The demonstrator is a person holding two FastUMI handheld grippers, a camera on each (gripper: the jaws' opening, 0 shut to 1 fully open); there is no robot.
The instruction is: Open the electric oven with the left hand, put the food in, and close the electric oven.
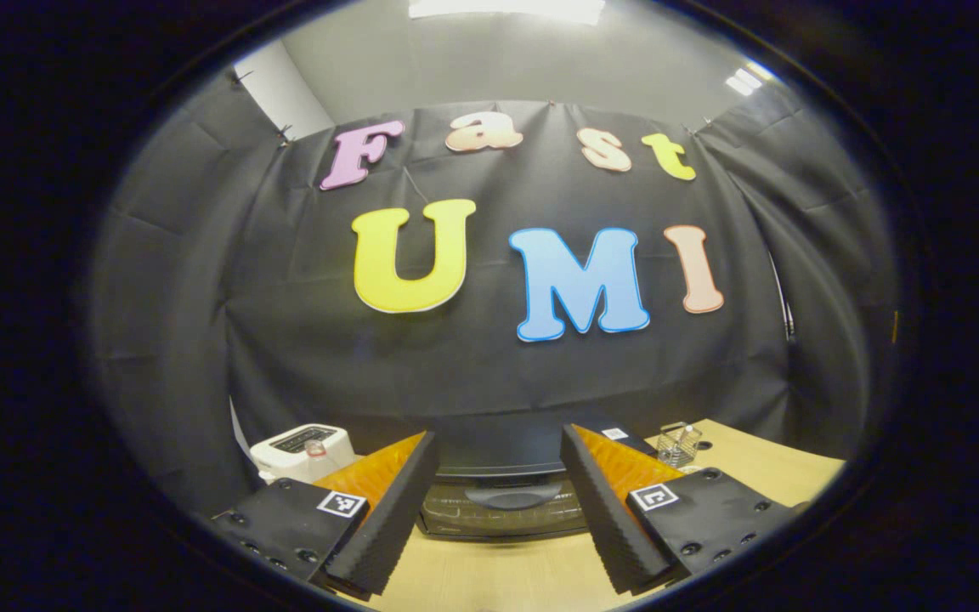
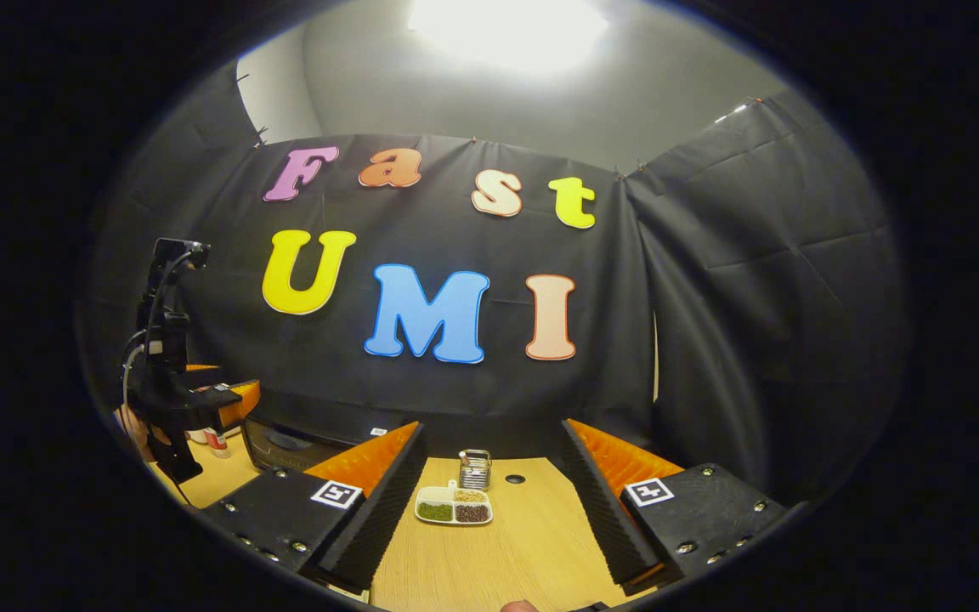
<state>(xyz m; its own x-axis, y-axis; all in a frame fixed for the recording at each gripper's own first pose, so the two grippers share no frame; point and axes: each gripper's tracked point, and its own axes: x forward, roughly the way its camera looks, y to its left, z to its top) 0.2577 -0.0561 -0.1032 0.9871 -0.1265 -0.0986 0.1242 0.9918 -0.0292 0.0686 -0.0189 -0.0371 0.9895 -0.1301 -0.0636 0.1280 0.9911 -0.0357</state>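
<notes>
Left claw [image 1: 498, 510] hovering agape, facing closed oven [image 1: 502, 501] at 12 o'clock. Right claw [image 2: 494, 510] hanging agape, food tray [image 2: 454, 506] lying ahead on desk [image 2: 532, 544]. Advice: centre handle [image 1: 513, 495] between fingers [image 1: 387, 518] before pulling door.

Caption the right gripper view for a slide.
Open right gripper faces a food tray on the table.

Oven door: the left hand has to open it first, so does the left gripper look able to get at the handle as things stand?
Probably yes. The left gripper is open and faces the oven, with its handle centred between the fingers. Only bare table lies between them.
</notes>
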